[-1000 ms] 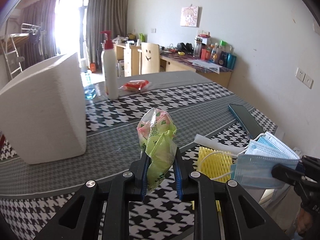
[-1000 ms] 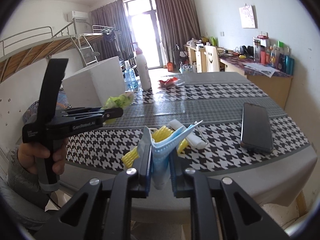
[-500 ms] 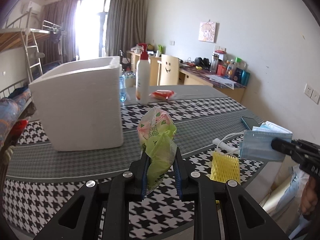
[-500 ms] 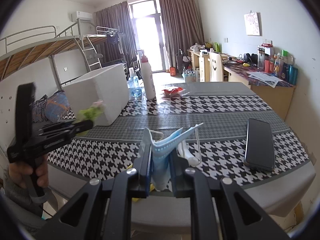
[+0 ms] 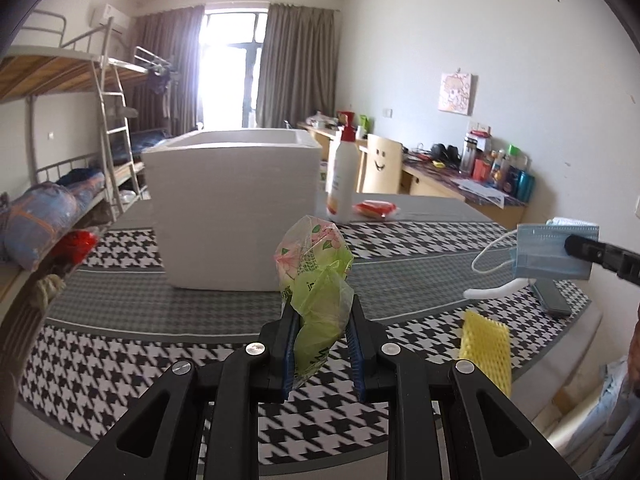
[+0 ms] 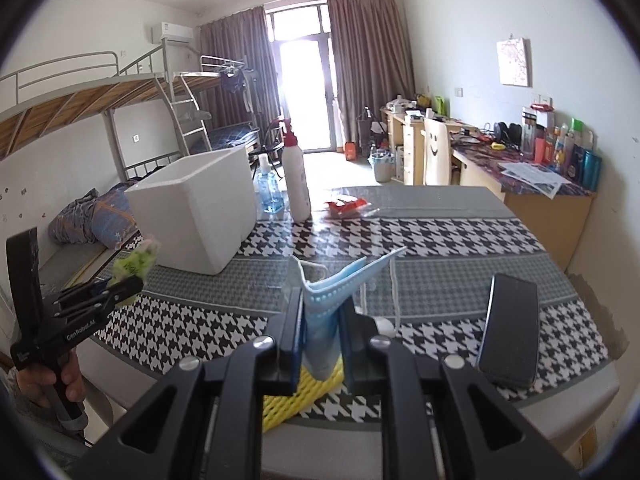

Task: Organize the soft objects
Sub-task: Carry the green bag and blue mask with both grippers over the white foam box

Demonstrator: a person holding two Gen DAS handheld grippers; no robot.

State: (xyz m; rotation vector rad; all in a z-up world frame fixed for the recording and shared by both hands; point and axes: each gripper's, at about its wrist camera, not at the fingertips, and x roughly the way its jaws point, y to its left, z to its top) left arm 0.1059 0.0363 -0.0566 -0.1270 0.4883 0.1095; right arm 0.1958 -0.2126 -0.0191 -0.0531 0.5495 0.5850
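Note:
My left gripper (image 5: pixel 322 322) is shut on a crumpled green and pink plastic bag (image 5: pixel 316 276), held above the table facing the white foam box (image 5: pixel 236 212). In the right wrist view the same left gripper (image 6: pixel 132 284) shows at far left with the plastic bag (image 6: pixel 134 262) in it. My right gripper (image 6: pixel 322 322) is shut on several blue face masks (image 6: pixel 328 300), lifted off the table; in the left wrist view the face masks (image 5: pixel 554 250) hang at the right with ear loops dangling. A yellow foam net sleeve (image 5: pixel 486 340) lies near the table's front edge.
Behind the open foam box (image 6: pixel 200 208) stand a white pump bottle (image 6: pixel 295 180) and a blue bottle (image 6: pixel 272 190). A red packet (image 6: pixel 346 206) lies mid-table, a black phone (image 6: pixel 510 330) at right, a white foam tube (image 5: pixel 492 290) beside it. Bunk bed on the left, desk on the right.
The left gripper has swung left and back with the bag, now facing the foam box. The right gripper has lifted the masks off the table, leaving the yellow sleeve and white tube behind.

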